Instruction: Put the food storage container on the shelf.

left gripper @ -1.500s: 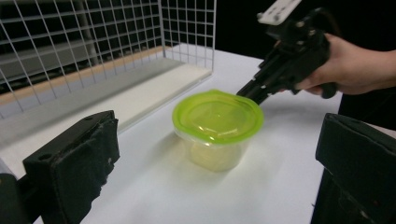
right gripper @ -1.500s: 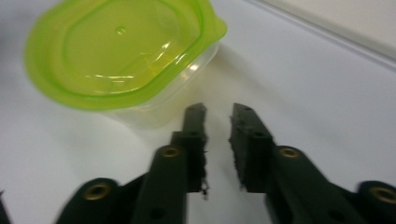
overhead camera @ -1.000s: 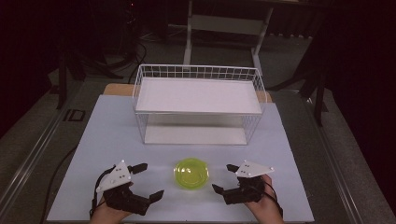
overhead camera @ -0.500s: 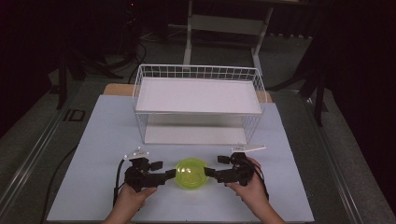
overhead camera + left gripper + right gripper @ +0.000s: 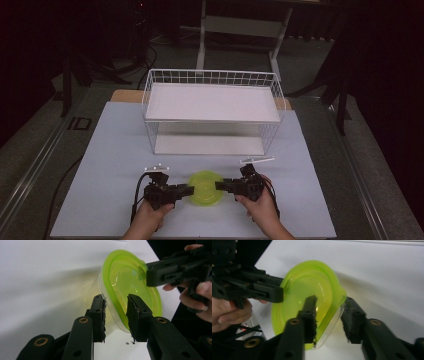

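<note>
A translucent lime-green round plastic bowl (image 5: 205, 187) sits on the pale worktop (image 5: 115, 150) near its front edge, between the person's two hands. The left gripper (image 5: 186, 190) comes at the bowl from its left side and the right gripper (image 5: 220, 185) from its right, both lying low and roughly level, pointing toward each other

In the left gripper view the black jaws straddle the bowl's near rim, one inside the rim and one against the clear outer wall; the jaws have just been closing, and they now pinch the rim and wall between them. In the right gripper view the same holds on the opposite side: one jaw reaches into the green hollow, the other lies outside against the wall, and these jaws too have just been closing onto the rim. Each gripper view also shows the other gripper across the bowl, held in a hand

Behind the bowl, well apart from it, stands a white wire two-tier rack (image 5: 212, 112) with flat white shelves
</note>
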The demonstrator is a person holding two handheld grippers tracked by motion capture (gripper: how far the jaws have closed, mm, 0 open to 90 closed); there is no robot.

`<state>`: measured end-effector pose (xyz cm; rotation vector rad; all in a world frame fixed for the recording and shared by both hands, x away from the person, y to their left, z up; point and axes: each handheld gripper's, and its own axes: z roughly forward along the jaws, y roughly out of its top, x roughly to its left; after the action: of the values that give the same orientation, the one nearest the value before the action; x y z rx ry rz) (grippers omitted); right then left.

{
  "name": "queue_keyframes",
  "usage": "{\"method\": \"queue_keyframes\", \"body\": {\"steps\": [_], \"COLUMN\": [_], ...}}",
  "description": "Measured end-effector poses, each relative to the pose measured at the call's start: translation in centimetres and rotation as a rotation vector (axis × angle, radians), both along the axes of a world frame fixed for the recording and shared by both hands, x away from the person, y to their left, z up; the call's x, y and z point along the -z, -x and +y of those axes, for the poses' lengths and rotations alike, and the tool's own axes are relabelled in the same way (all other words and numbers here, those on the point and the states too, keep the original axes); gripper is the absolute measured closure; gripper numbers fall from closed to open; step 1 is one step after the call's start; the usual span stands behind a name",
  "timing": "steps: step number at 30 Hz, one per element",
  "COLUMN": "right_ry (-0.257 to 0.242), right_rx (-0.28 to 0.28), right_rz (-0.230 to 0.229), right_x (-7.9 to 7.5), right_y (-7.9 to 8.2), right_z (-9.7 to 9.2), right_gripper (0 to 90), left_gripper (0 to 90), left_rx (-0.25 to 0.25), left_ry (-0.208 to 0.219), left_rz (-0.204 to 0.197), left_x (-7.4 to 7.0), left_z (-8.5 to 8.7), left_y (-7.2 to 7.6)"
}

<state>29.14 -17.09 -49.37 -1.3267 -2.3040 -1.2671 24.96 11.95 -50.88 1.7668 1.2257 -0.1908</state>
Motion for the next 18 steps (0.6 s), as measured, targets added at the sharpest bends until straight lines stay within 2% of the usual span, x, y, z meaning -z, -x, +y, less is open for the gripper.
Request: {"method": "queue_keyframes", "body": {"steps": [1,3,5,8,12,13,15,18], "right_ry": [0.003,-0.013,0.004,0.034,0.019,0.002,0.004,-0.016], "right_rx": [0.013,0.022,0.031,0.025,0.020,0.024,0.020,0.026], "right_rz": [0.001,-0.009,-0.036,-0.086,-0.116,-0.110,-0.128,-0.141], "right_x": [-0.2,-0.4,-0.9,-1.6,-2.7,-2.9,-3.6,-4.8], "right_y": [0.1,0.4,0.9,1.5,1.6,1.6,1.5,1.2], "right_z": [-0.1,-0.2,0.0,0.3,0.1,0.0,-0.1,-0.5], "right_gripper": [74.7,77.7,80.1,80.6,80.6,80.6,80.6,80.6], "left_gripper": [71.6,75.8,79.6,81.5,81.7,81.7,81.7,81.7], "left_rx": [0.005,-0.004,-0.020,-0.016,-0.017,-0.014,-0.009,0.001], "left_ry": [0.034,0.009,0.007,0.016,0.052,0.050,0.037,0.054], "left_rz": [0.017,0.001,-0.004,0.002,0.001,-0.001,-0.020,-0.037], "left_x": [0.0,-0.2,-0.5,-0.9,-2.0,-2.4,-3.4,-4.6], "left_z": [0.1,0.0,0.1,0.3,0.5,0.4,0.3,0.2], "left_y": [0.0,0.3,0.4,0.4,0.3,0.2,0.0,-0.4]}}
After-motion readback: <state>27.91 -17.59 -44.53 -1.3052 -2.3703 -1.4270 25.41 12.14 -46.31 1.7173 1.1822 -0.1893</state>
